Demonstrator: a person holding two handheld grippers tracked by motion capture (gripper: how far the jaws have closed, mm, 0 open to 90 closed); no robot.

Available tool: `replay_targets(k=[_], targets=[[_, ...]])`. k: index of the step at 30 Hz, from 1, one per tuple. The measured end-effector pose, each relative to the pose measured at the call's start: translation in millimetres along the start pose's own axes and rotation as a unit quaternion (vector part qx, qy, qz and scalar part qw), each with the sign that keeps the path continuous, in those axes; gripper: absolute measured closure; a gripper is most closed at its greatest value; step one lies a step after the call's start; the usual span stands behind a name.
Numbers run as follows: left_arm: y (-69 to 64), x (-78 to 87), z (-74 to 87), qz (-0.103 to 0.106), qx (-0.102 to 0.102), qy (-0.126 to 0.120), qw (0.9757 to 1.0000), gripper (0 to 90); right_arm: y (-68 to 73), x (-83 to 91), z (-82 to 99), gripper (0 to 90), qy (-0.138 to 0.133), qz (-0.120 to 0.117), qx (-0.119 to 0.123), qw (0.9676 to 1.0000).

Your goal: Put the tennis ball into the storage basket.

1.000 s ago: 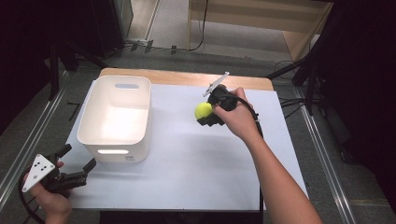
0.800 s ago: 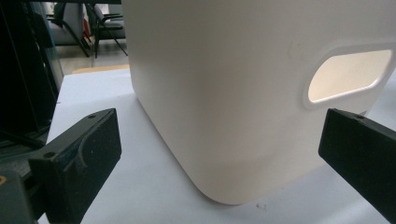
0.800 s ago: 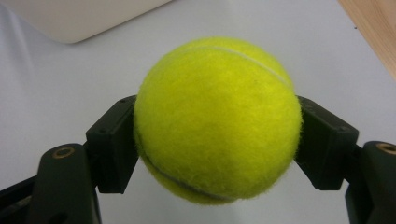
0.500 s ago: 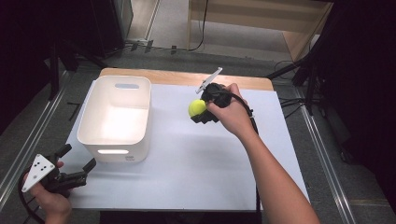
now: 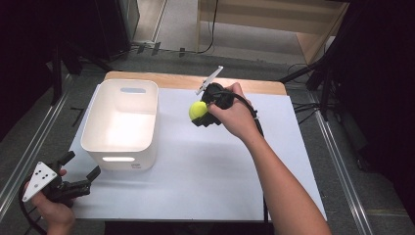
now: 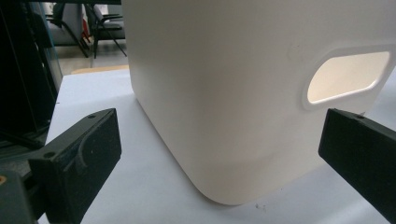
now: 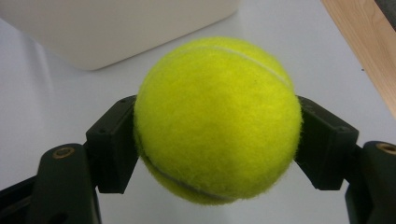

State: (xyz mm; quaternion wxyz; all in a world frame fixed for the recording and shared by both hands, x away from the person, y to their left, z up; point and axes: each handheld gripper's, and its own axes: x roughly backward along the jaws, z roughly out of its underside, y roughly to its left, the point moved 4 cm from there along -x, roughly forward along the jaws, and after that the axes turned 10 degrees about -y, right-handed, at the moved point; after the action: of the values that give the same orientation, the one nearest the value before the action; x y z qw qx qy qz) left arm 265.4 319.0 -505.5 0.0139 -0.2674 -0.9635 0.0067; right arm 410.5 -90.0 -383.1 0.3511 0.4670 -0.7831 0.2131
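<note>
I have the tennis ball point(image 5: 198, 110) clamped between my right gripper point(image 5: 201, 113) jaws, lifted off the table point(image 5: 205, 181), at three o'clock from the white bin point(image 5: 120, 122). Pickup done; carrying over and dropping remain. My left gripper point(image 5: 78, 180) waits gaping, empty, at seven o'clock from the bin.

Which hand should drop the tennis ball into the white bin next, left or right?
Right. The right gripper is shut on the tennis ball, held off the table beside the white bin. The left gripper is open and holds nothing, low at the bin's near corner.
</note>
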Motion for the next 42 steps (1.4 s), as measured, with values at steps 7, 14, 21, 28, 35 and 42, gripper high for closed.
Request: replay_targets(k=[7,14,21,28,35,42], targets=[[0.1,0.1,-0.1,0.001,0.0,0.0,1.0,0.0,3.1,0.1,-11.1,22.9,-0.004,-0.003,0.008,1.0],[0.0,0.1,-0.1,0.001,0.0,-0.001,1.0,0.0,6.5,-1.7,-19.0,22.9,-0.006,-0.007,0.012,0.9999],[-0.1,0.1,-0.1,0.001,0.001,-0.002,1.0,0.0,10.4,-6.0,-26.0,22.9,-0.007,-0.01,0.021,0.9997],[-0.1,0.3,-0.3,0.001,0.001,-0.003,1.0,0.0,15.1,-9.9,-33.1,22.9,-0.009,-0.015,0.025,0.9995],[-0.1,0.7,-0.3,0.002,0.002,-0.003,1.0,0.0,21.1,-13.8,-41.4,22.9,-0.013,-0.023,0.032,0.9991],[-0.2,0.6,-0.4,0.002,0.003,-0.003,1.0,0.0,26.5,-19.3,-50.1,22.9,-0.018,-0.028,0.041,0.9986]])
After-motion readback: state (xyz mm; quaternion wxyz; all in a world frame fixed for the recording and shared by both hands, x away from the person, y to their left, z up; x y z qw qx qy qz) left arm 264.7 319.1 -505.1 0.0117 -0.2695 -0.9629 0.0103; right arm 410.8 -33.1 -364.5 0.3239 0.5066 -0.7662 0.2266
